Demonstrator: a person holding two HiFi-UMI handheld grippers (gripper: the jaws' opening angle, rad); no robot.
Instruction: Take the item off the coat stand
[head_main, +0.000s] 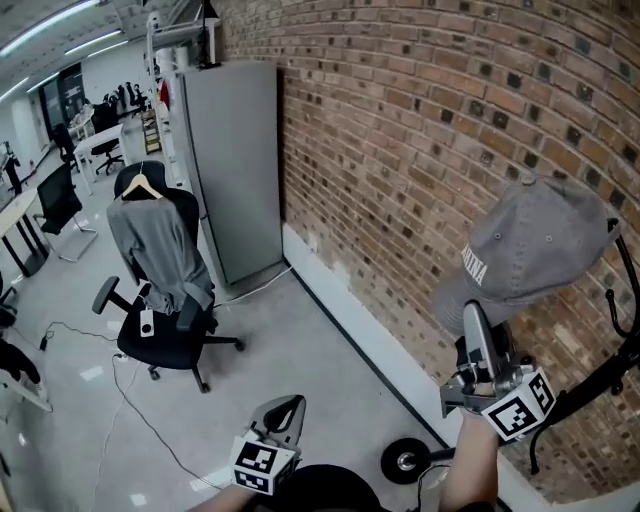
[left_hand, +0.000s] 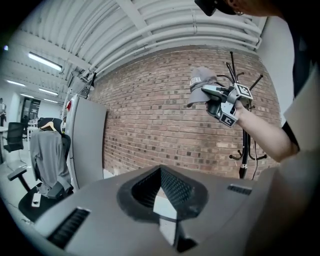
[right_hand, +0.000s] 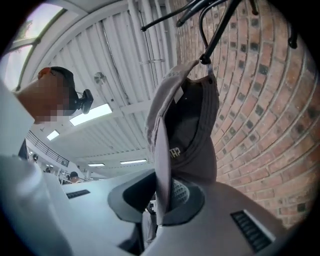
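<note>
While the right tongs are pinched shut on its brim, the grey cap stands on end by the brick wall; its brim points down, its round top up beside the coat stand; the left tongs are closed, holding nothing.

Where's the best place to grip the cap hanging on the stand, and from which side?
The brim of the cap. It hangs lowest, flat and edge-on below the hook, so come from underneath with a jaw on each face, as the right gripper holds it now. The crown looks too soft.
</note>
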